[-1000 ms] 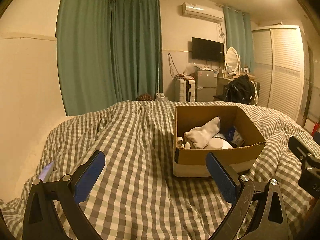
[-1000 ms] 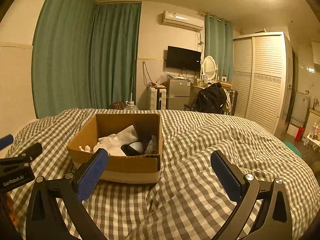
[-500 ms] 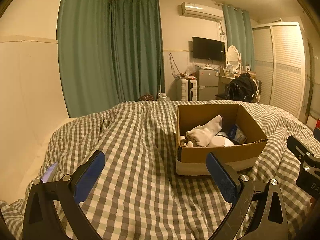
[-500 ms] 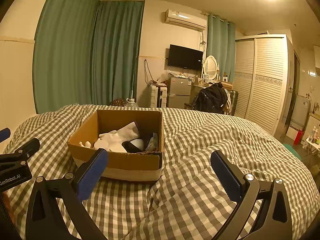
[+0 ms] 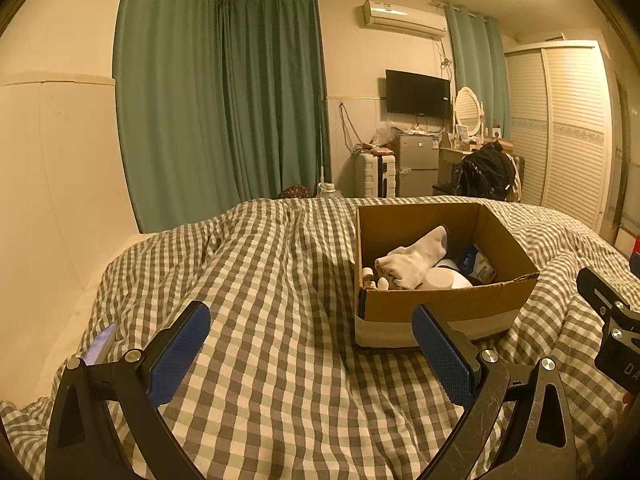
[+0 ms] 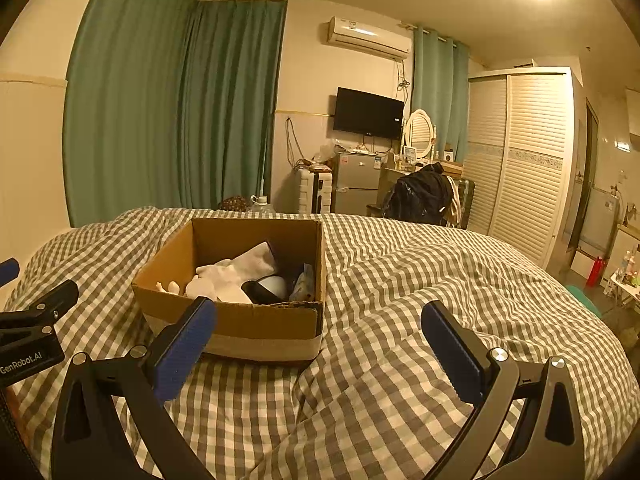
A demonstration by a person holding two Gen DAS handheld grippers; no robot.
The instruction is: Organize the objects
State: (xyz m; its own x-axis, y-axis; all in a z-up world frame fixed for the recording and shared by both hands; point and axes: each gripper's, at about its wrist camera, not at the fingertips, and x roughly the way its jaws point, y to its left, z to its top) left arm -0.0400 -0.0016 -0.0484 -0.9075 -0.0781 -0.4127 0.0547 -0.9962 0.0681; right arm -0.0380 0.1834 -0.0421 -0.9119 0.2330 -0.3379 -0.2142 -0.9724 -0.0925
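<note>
Nearest in each wrist view, both claws are held low over the checked duvet (image 5: 280, 320) of the bed. The left claw (image 5: 312, 344) is spread wide, its blue pads (image 5: 178, 354) well apart, and nothing is gripped. The right claw (image 6: 318, 346) is likewise spread wide and empty, levelled above the rumpled cover.

Just beyond the claws, an open cardboard box (image 6: 248, 326) is set on the duvet, a pale band running along its base. It is seen ahead of the left claw's right finger and ahead of the right claw's left finger. Inside, a white sock (image 5: 416, 256) is draped over a rounded white and black object (image 6: 270, 286), with a blue packet (image 5: 476, 266) against the wall.

Farther off, green curtains (image 5: 224, 112), a wall television (image 6: 368, 113) and a louvred wardrobe (image 6: 520, 160) are seen.
</note>
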